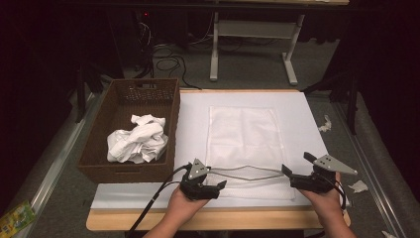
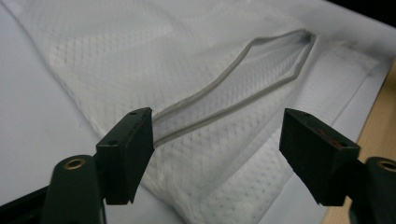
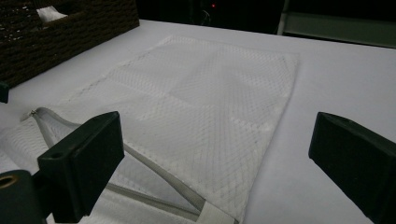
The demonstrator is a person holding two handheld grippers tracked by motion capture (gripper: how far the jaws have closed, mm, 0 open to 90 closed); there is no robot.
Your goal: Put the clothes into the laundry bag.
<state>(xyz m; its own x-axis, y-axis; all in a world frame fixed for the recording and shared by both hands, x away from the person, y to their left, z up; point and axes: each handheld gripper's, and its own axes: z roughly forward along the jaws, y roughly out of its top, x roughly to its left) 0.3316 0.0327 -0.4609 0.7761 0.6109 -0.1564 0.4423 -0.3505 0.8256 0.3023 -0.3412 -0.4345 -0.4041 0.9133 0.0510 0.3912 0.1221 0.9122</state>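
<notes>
A white mesh bag (image 1: 245, 134) lies flat on the white mat (image 1: 193, 124). Its grey zipper mouth (image 1: 247, 173) gapes open along the near edge. My left gripper (image 1: 216, 179) is at the left end of that mouth, pointing right. In the left gripper view its jaws (image 2: 217, 140) stand apart, and the zipper edge (image 2: 243, 79) runs up to the left jaw's inner face without being pinched. My right gripper (image 1: 297, 163) sits at the bag's near right corner. Its jaws (image 3: 215, 154) are wide open over the mesh (image 3: 201, 93), with the zipper (image 3: 149, 186) low between them.
A brown wicker basket (image 1: 126, 173) stands left of the mat and holds a crumpled white cloth (image 1: 136, 141). The wooden table edge (image 1: 223, 220) runs just in front of my hands. Paper scraps (image 1: 359, 186) lie on the floor at the right. A white frame (image 1: 252, 29) stands beyond the table.
</notes>
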